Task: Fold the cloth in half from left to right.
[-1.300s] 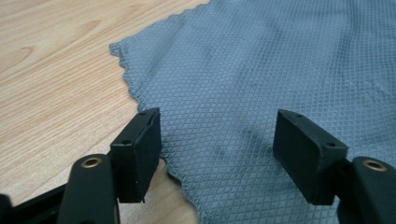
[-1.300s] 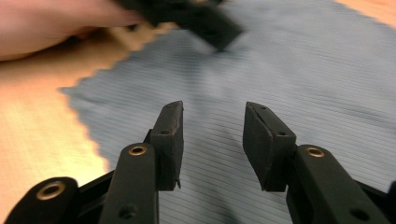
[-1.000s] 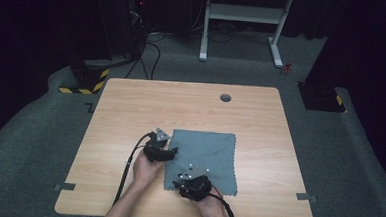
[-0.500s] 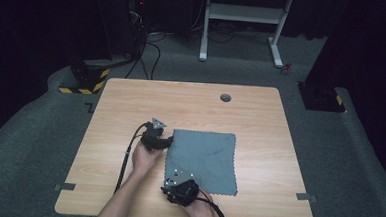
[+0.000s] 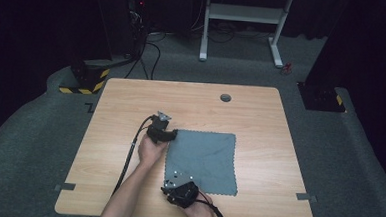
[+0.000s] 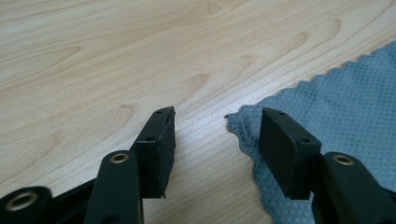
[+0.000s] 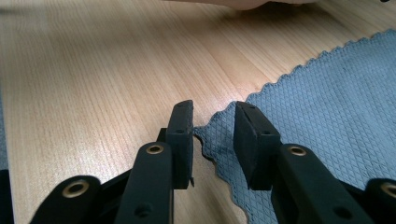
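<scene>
A grey-blue cloth (image 5: 203,159) with scalloped edges lies flat on the wooden table (image 5: 131,105). My left gripper (image 5: 171,134) is at the cloth's far left corner. In the left gripper view the jaws (image 6: 218,116) are open and have just been closing, with the corner of the cloth (image 6: 336,102) between them, unpressed. My right gripper (image 5: 169,183) is at the near left corner. The right gripper view has that corner of the cloth (image 7: 327,93) in the narrow gap of its open jaws (image 7: 214,106), which have also just been closing.
A round cable hole (image 5: 225,97) sits near the table's far edge. Tape strips (image 5: 65,187) mark the front corners. Beyond the table stand a white frame (image 5: 246,13) and a yellow-and-black box (image 5: 85,78) on the floor.
My left gripper has moved away along the cloth's left edge to its far corner. My right gripper has shifted a little left, to the near corner.
</scene>
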The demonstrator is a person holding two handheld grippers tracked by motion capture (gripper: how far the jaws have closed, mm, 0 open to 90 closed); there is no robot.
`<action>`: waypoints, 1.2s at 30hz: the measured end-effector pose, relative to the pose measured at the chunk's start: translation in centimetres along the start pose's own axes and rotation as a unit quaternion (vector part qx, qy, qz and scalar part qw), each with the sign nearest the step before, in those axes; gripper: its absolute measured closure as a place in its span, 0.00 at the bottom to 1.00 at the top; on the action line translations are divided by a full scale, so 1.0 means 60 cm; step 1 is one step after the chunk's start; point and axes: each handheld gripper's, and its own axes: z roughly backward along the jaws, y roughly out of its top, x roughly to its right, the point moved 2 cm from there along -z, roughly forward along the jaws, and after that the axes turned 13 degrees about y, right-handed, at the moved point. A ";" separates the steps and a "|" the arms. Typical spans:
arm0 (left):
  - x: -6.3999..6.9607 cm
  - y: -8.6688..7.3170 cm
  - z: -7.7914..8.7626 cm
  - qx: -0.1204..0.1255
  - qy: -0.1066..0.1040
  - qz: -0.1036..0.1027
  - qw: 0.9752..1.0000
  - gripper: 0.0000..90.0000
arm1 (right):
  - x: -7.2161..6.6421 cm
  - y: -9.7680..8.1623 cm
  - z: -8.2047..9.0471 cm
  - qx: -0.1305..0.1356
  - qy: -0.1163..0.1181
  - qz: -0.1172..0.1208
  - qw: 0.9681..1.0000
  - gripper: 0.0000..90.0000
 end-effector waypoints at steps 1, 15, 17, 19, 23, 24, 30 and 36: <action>0.000 0.002 0.000 -0.004 0.000 -0.003 1.000 0.54 | 0.000 0.000 0.000 0.001 0.000 -0.001 1.000 0.77; 0.017 0.012 -0.001 -0.005 -0.032 -0.026 0.999 0.91 | -0.002 -0.001 0.000 0.003 -0.018 -0.006 1.000 0.88; 0.016 0.012 -0.001 -0.006 -0.036 -0.026 0.999 0.95 | -0.002 -0.001 0.000 0.002 -0.025 -0.003 1.000 0.93; 0.015 0.012 -0.002 -0.008 -0.045 -0.017 0.999 0.98 | -0.001 -0.001 0.000 0.000 -0.034 0.000 0.999 0.98; 0.007 0.013 -0.005 -0.015 -0.058 0.007 0.998 1.00 | -0.001 -0.001 0.000 0.000 -0.038 0.001 0.999 0.99; 0.002 0.013 -0.006 -0.017 -0.062 0.010 0.998 1.00 | -0.001 -0.001 0.000 0.000 -0.038 0.002 0.999 1.00; -0.011 0.020 0.005 -0.010 -0.077 0.024 0.997 1.00 | 0.002 -0.007 0.018 0.002 -0.038 0.001 0.999 1.00; -0.017 0.029 0.012 -0.013 -0.082 0.024 0.996 1.00 | 0.005 -0.001 0.036 0.018 -0.031 -0.003 0.999 1.00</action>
